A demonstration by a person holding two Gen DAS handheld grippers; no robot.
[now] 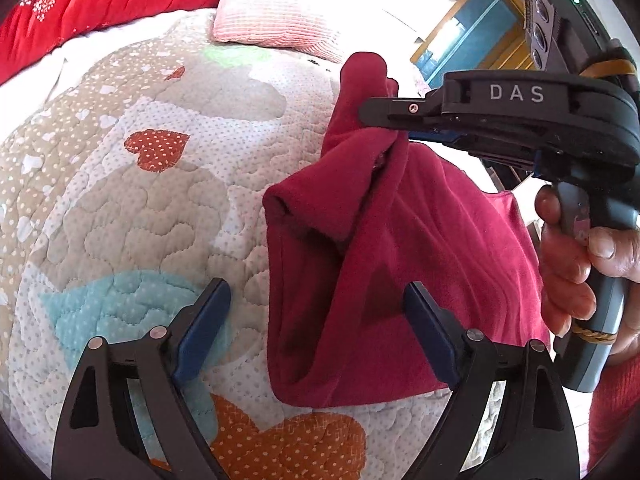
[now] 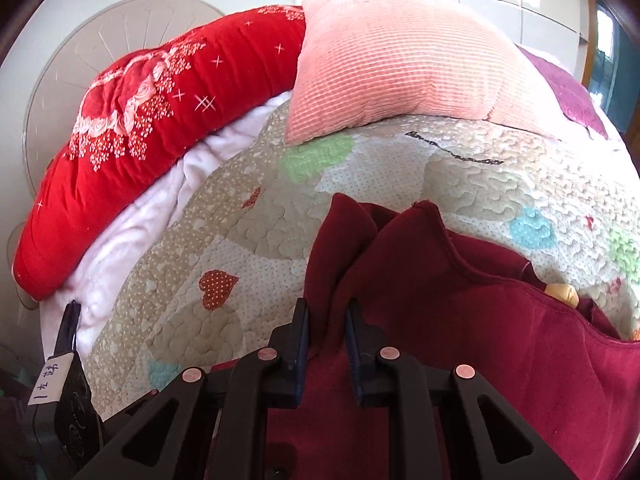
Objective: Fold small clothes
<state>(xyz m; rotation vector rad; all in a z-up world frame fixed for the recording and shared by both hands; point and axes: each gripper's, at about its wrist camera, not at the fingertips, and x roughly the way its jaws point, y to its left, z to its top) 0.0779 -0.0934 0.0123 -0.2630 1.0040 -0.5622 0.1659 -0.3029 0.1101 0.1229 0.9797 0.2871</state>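
Note:
A small dark red garment (image 1: 400, 240) hangs bunched over the quilted bed cover (image 1: 140, 200). My right gripper (image 1: 394, 128) comes in from the right in the left wrist view and is shut on the garment's upper edge, lifting it. In the right wrist view the right gripper (image 2: 327, 312) pinches a fold of the garment (image 2: 460, 320) between its blue pads. My left gripper (image 1: 316, 292) is open and empty, its fingers either side of the garment's lower left part, just above the cover.
A pink ribbed pillow (image 2: 400, 68) and a red flowered quilt (image 2: 160, 120) lie at the bed's far side. A white blanket (image 2: 132, 232) lies beside the quilt. The heart-patterned cover (image 2: 480, 168) spreads all around.

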